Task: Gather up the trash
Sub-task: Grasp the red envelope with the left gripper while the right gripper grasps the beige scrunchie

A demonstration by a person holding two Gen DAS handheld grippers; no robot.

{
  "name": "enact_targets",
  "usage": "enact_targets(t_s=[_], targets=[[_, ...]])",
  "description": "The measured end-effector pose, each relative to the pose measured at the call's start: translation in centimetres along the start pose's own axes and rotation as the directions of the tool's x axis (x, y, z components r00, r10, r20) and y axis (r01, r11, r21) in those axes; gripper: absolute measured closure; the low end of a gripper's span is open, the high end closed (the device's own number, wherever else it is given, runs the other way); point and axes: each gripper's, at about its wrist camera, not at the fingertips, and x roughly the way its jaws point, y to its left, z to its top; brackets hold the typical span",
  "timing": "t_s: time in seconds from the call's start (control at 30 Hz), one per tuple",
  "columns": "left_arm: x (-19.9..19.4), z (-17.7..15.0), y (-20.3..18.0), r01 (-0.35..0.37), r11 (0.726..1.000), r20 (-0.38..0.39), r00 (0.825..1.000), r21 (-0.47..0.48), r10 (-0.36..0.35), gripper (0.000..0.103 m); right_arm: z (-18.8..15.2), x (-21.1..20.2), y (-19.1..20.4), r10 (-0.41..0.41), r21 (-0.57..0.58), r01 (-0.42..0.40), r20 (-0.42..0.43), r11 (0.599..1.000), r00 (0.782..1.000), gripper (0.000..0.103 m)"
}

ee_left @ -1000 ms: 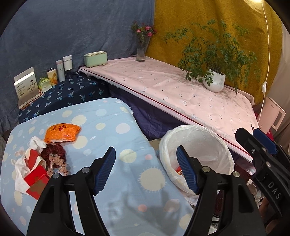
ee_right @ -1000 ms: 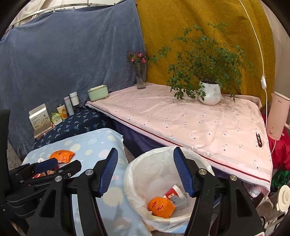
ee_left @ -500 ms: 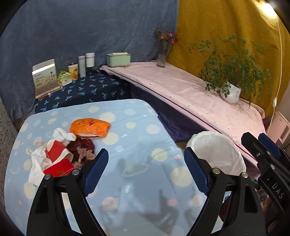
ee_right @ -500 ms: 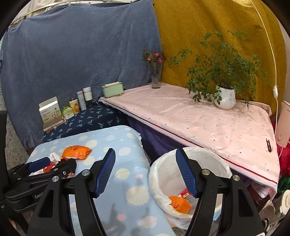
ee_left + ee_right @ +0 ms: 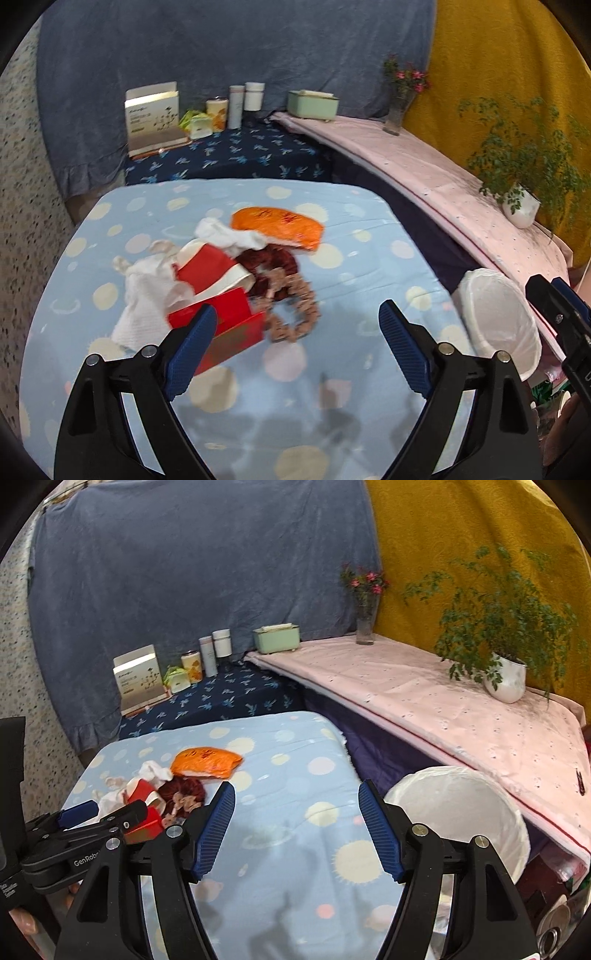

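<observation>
A heap of trash lies on the light blue dotted tablecloth [image 5: 351,398]: an orange wrapper [image 5: 277,227], a white tissue [image 5: 144,295], a red paper cup [image 5: 207,269], a red box [image 5: 229,325] and two scrunchies [image 5: 291,310]. My left gripper [image 5: 297,310] hovers just short of the heap, pointing down at it. Its jaws are opening and nothing is between them. The left finger [image 5: 192,339] overlaps the red box in view. My right gripper [image 5: 296,786] is open and empty over bare cloth, between the heap [image 5: 177,794] and the white-lined bin [image 5: 458,812].
The bin [image 5: 498,317] stands off the table's right edge. Behind it runs a pink-covered shelf [image 5: 424,701] with a potted plant [image 5: 506,679], a flower vase [image 5: 365,627] and a green box [image 5: 277,640]. Bottles and a carton [image 5: 151,114] stand on a dark blue cloth.
Both grippers have swung left, away from the bin and towards the heap. The heap now sits mid-view for the left gripper, whose jaws have widened. The bin's contents have dropped out of sight.
</observation>
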Motion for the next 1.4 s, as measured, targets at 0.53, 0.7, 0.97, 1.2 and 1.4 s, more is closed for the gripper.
enact_targets(t_s=[0.53, 0.7, 0.97, 1.2, 1.4], targets=[[3.3, -3.2, 6.9, 0.032, 0.995, -0.075, 0.997, 0.09, -0.025, 0.033, -3.0, 6.3, 7.3, 0.073, -0.03, -0.078, -0.141, 0.996, 0.987, 0.036], [4.7, -3.7, 7.0, 0.065, 0.992, -0.092, 0.994, 0.106, -0.055, 0.039, -3.6, 8.3, 9.0, 0.085, -0.047, -0.095, -0.18, 0.994, 0.98, 0.036], [6.6, -4.1, 6.1, 0.112, 0.987, -0.143, 0.985, 0.112, -0.095, 0.074, -4.7, 11.3, 10.0, 0.093, -0.055, -0.109, -0.237, 0.993, 0.967, 0.037], [6.6, -4.4, 6.2, 0.122, 0.992, -0.149, 0.982, 0.044, -0.114, 0.099, -5.5, 13.4, 10.4, 0.092, -0.068, -0.115, -0.276, 0.991, 0.957, 0.045], [6.6, -4.2, 7.0, 0.116, 0.993, -0.152, 0.981, -0.02, -0.117, 0.1, -5.7, 15.1, 10.8, 0.107, -0.062, -0.132, -0.3, 0.989, 0.948, 0.052]])
